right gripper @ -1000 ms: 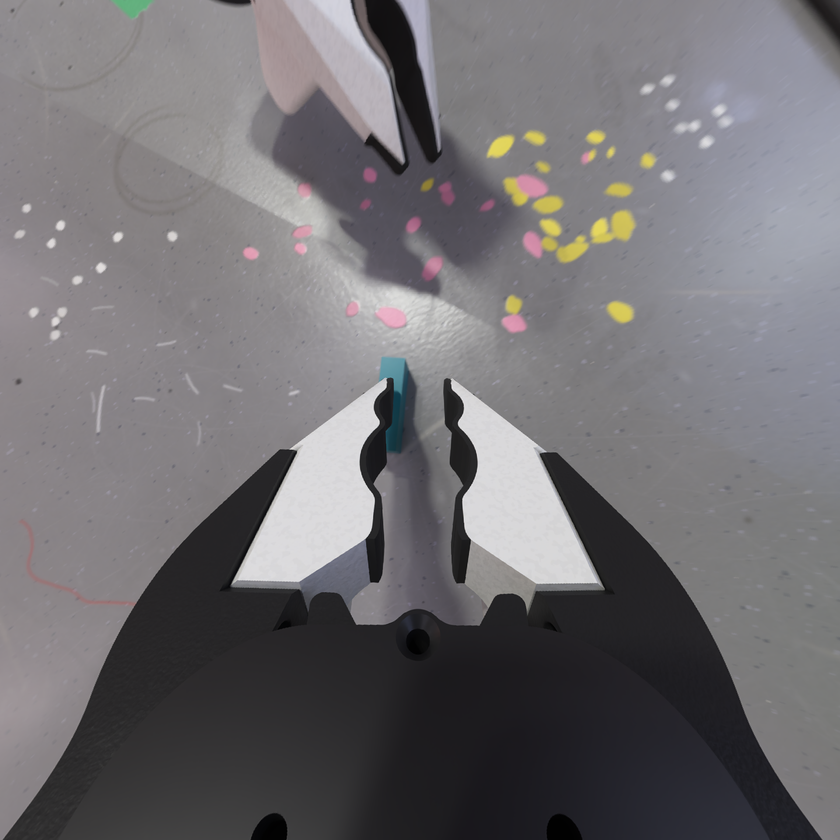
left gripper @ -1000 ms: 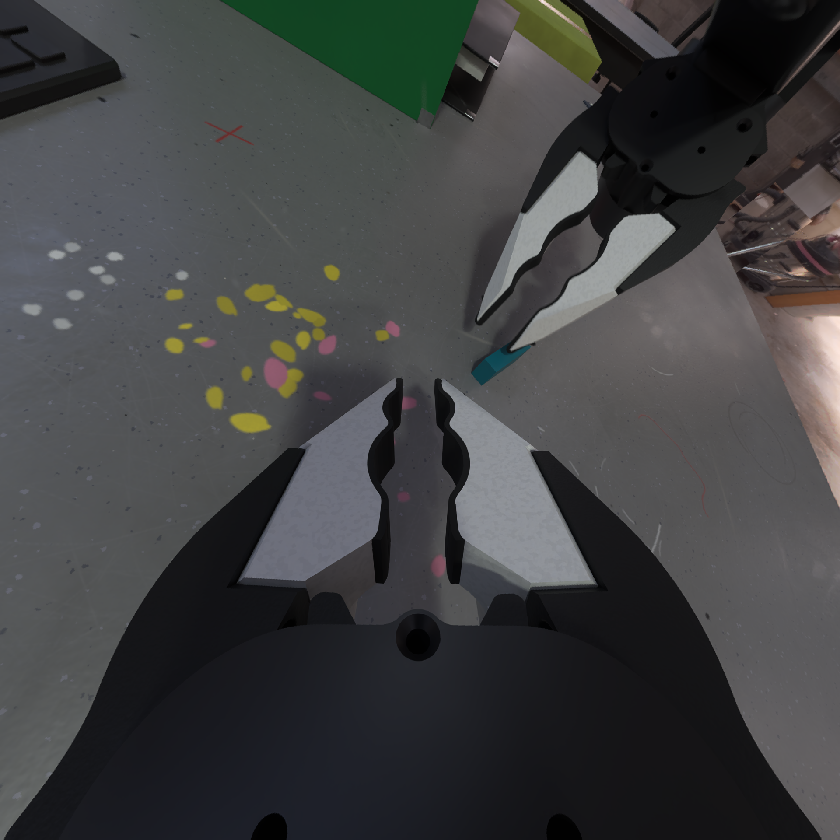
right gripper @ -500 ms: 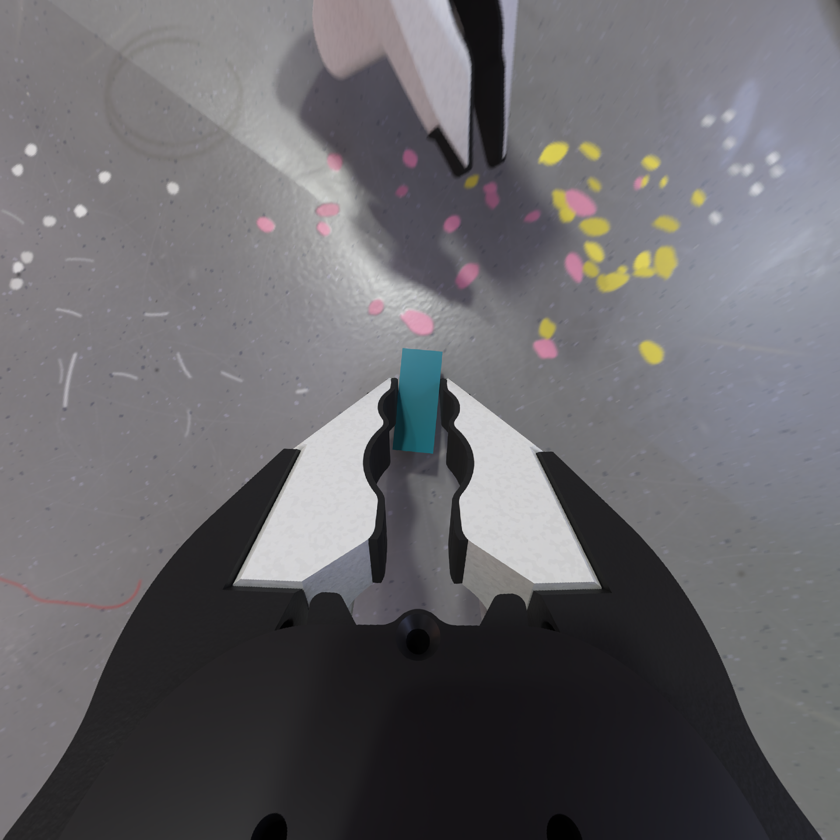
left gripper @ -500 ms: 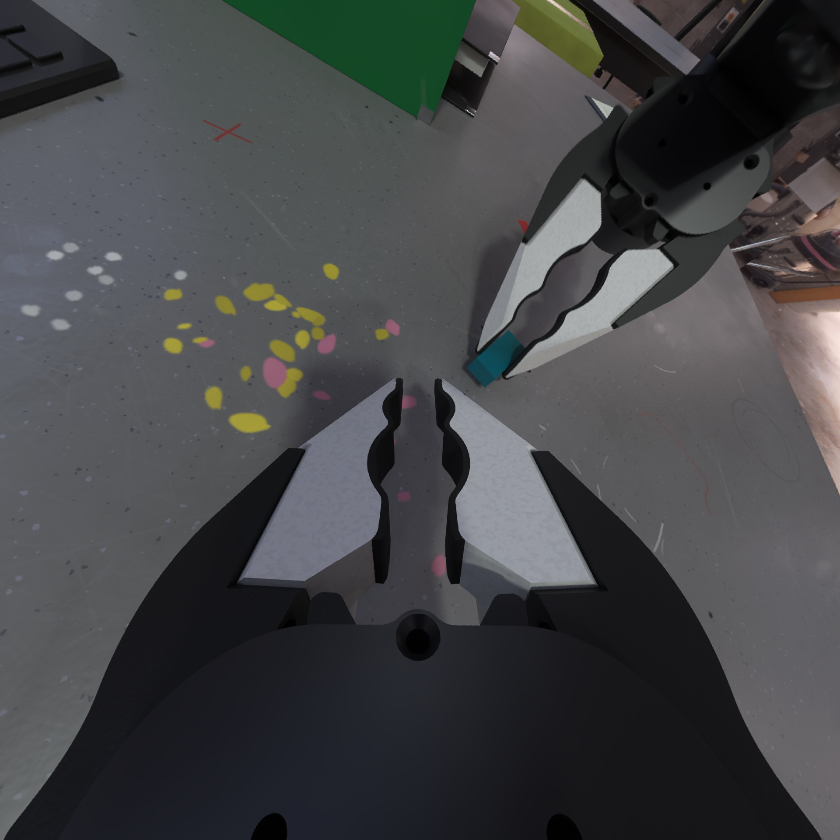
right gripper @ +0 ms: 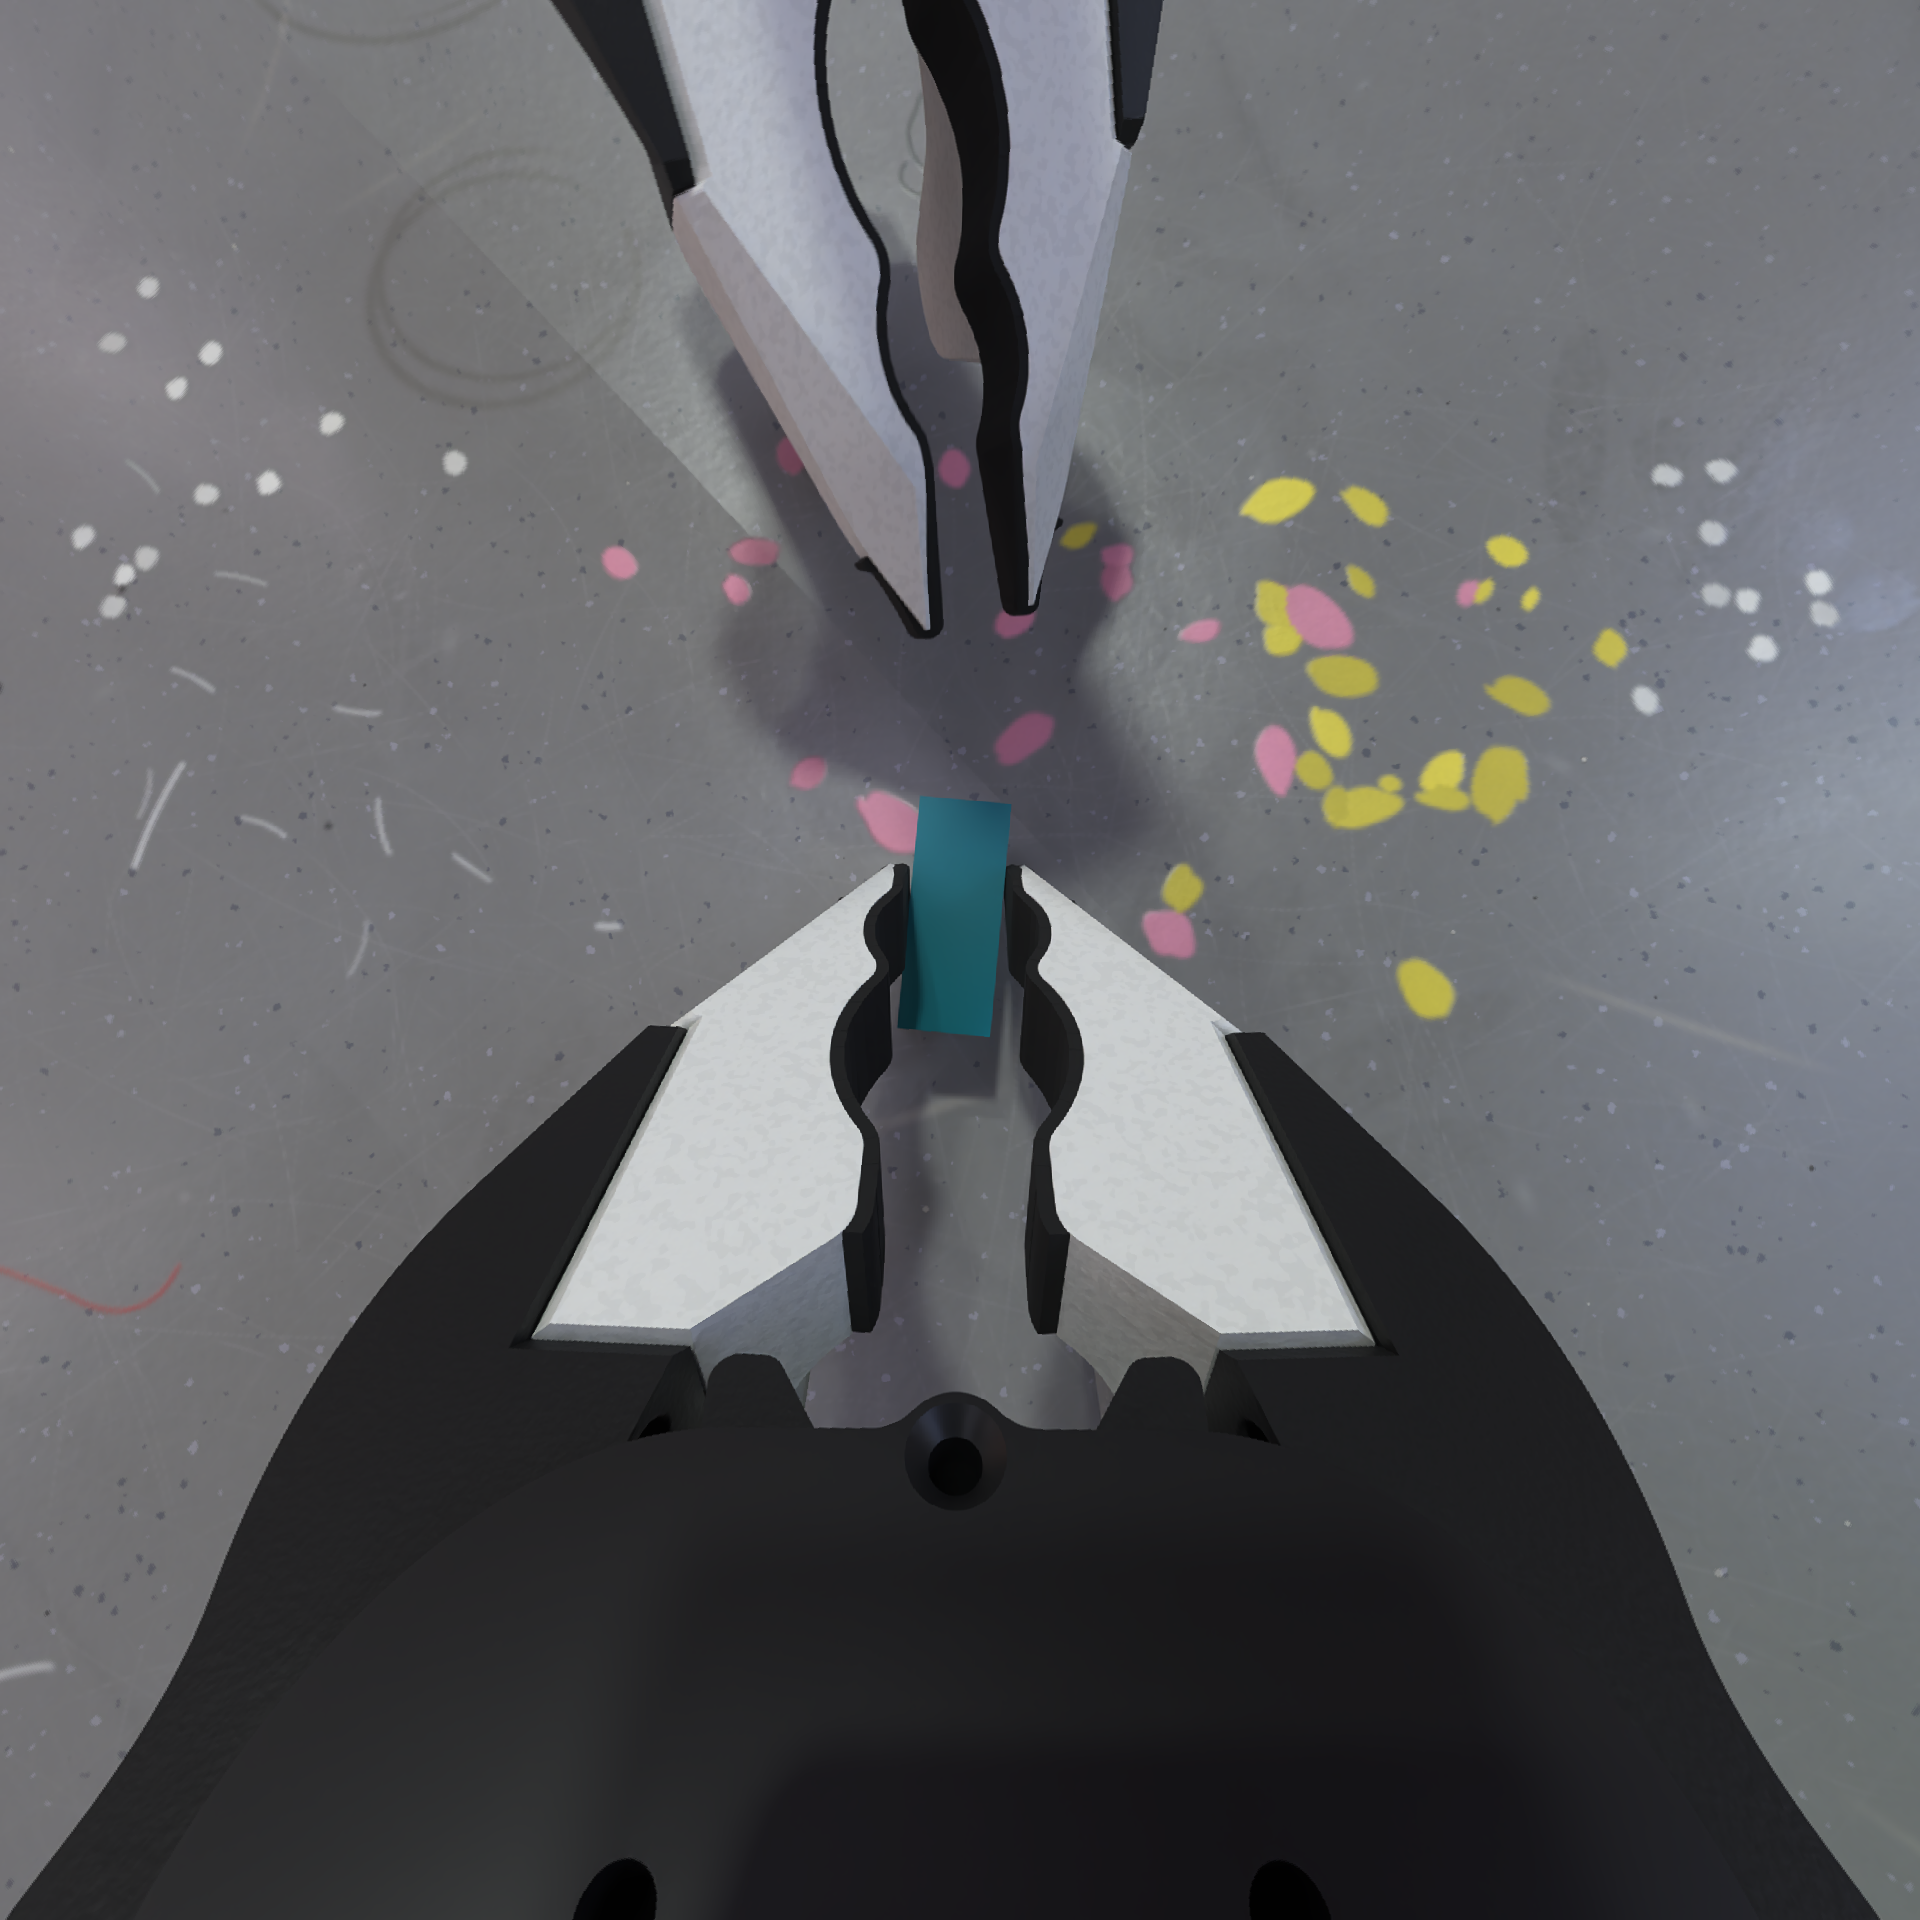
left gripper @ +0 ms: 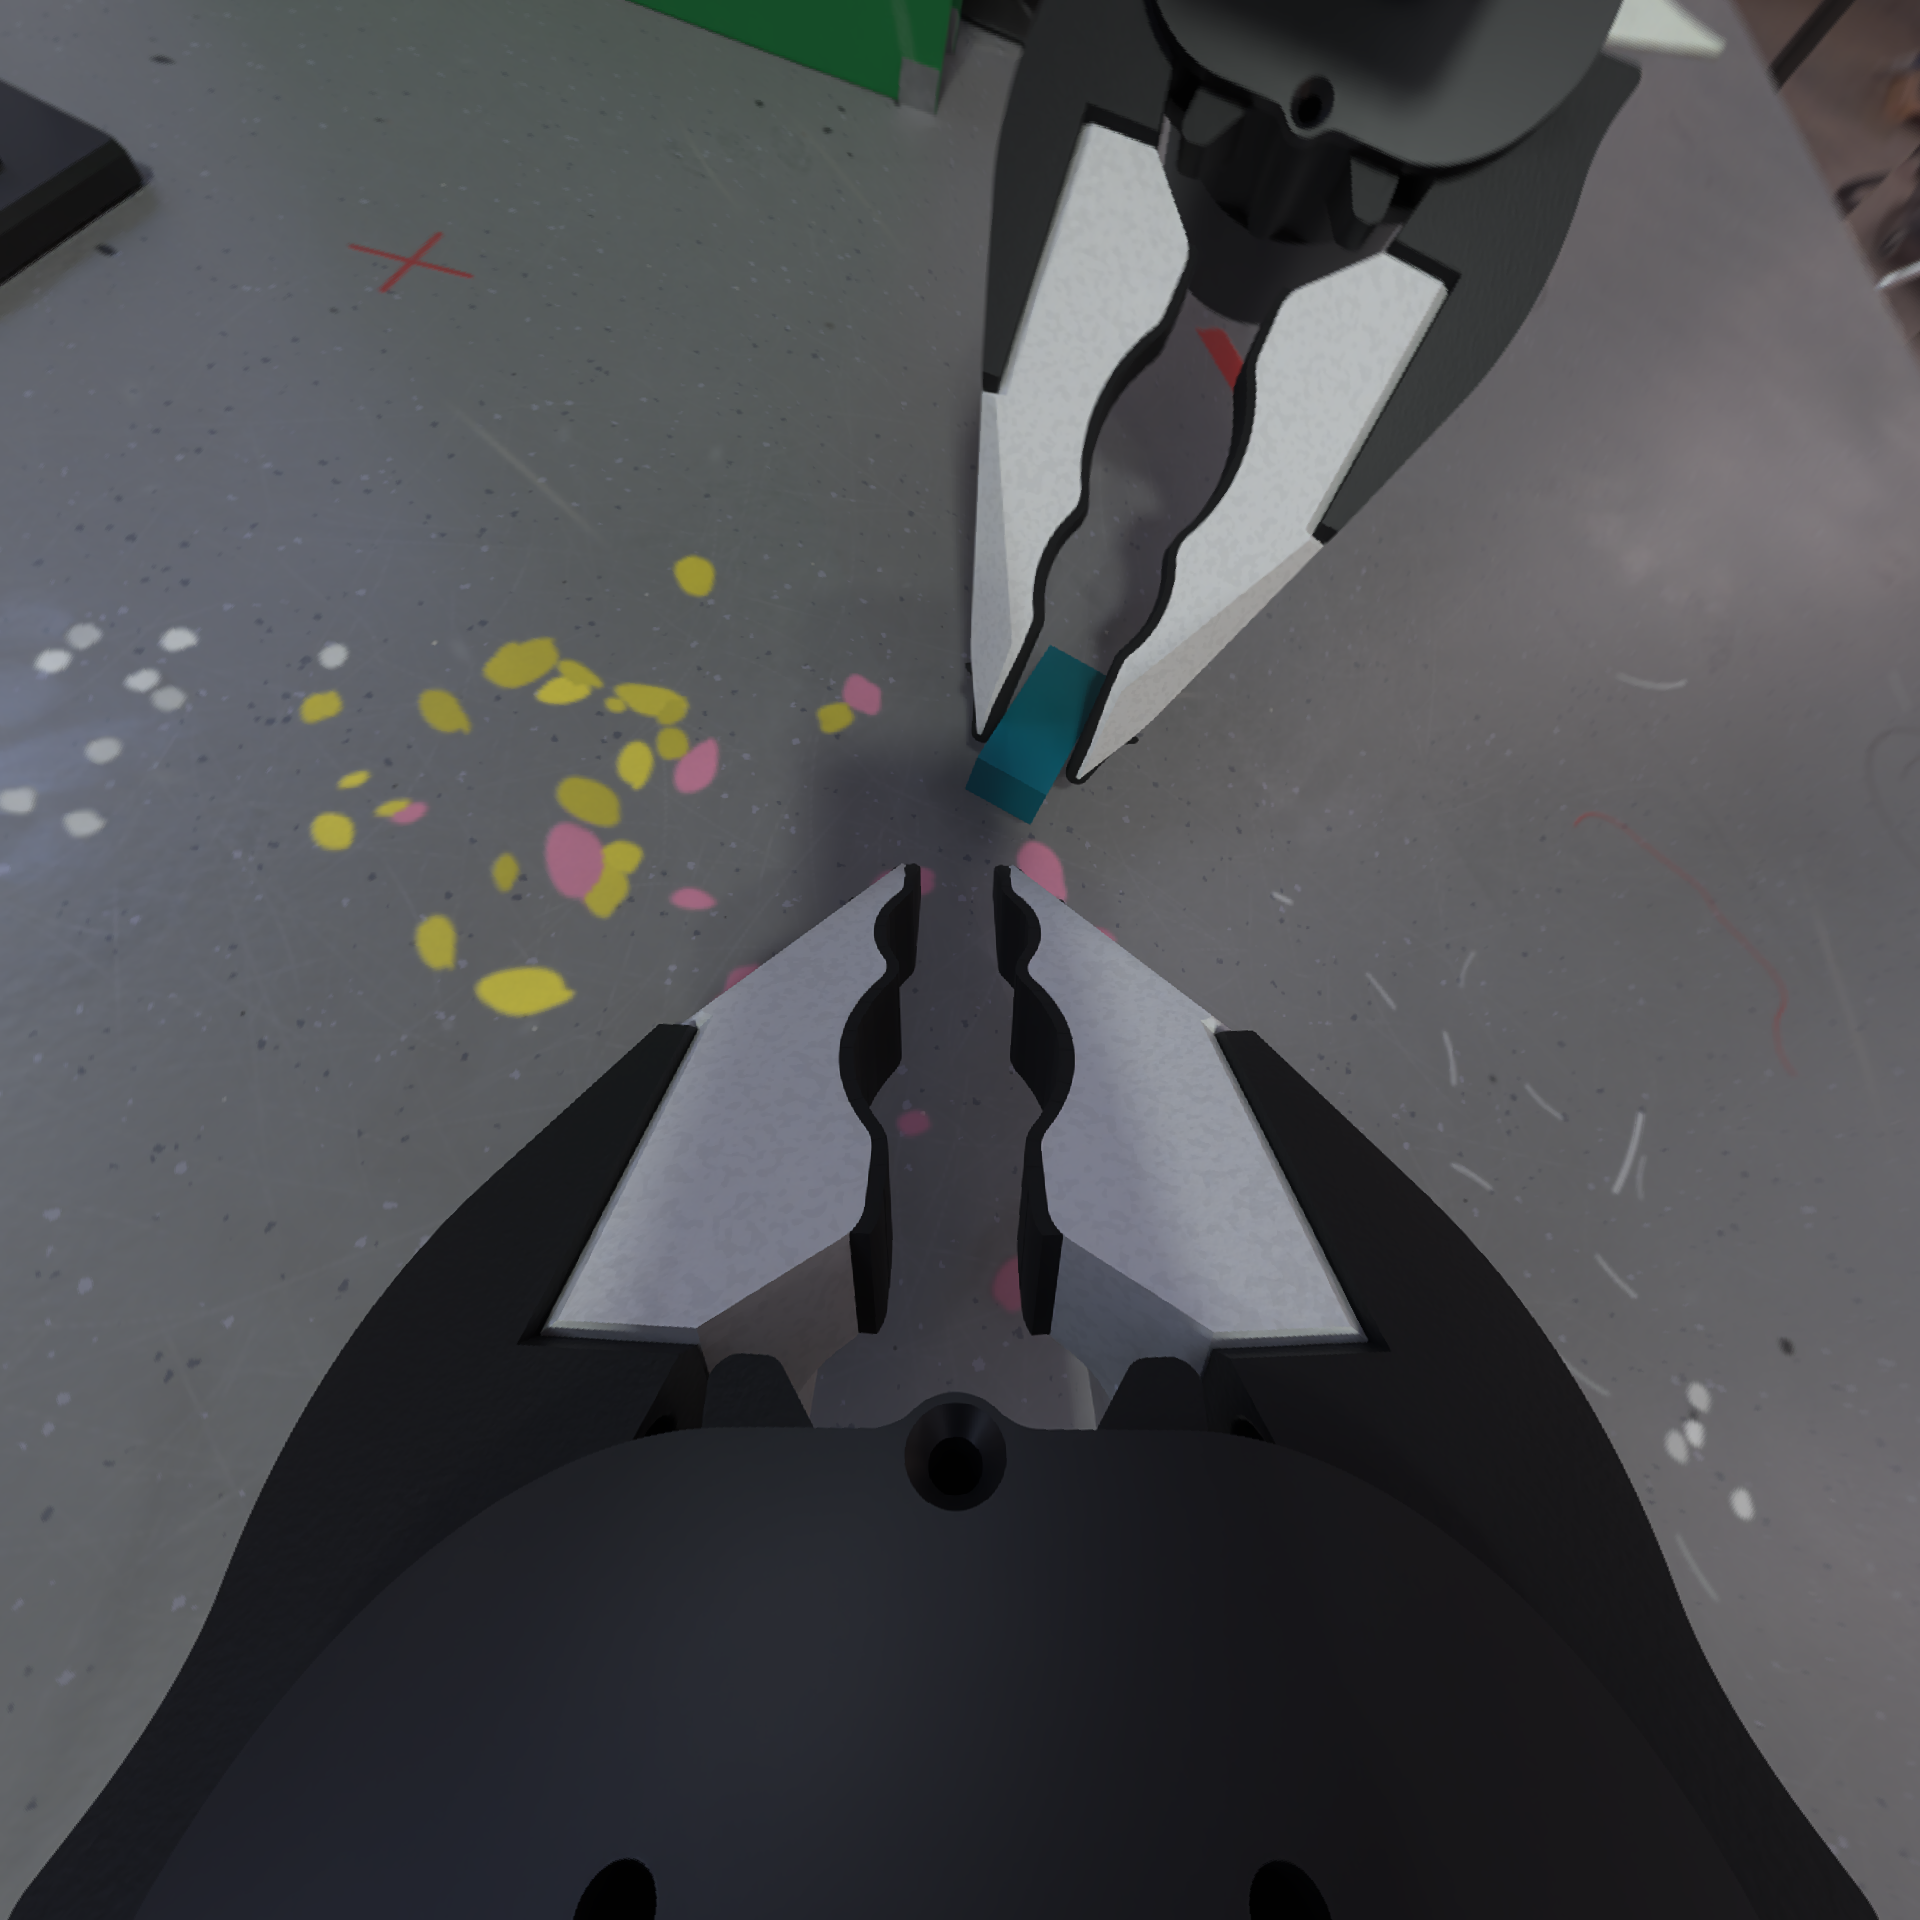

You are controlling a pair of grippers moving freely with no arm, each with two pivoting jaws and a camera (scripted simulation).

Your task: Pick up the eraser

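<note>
The eraser (left gripper: 1029,738) is a small teal block. My right gripper (right gripper: 958,878) is shut on the eraser (right gripper: 954,925), which sticks out forward past the fingertips. In the left wrist view the right gripper (left gripper: 1031,753) comes down from the upper right and holds the eraser tilted, seemingly just above the grey table (left gripper: 1558,935). My left gripper (left gripper: 954,878) is empty, its jaws a narrow gap apart, and it points at the eraser from a short distance. It also shows in the right wrist view (right gripper: 968,615), facing my right gripper.
Yellow and pink paint flecks (left gripper: 582,790) and white specks mark the table to the left. A green box (left gripper: 810,42) stands at the far edge, a black flat object (left gripper: 42,197) at the far left, and a red cross mark (left gripper: 410,262) lies between them.
My right gripper closed on the eraser and turned to face the left gripper, bringing the eraser with it. The left gripper's jaws kept the same gap.
</note>
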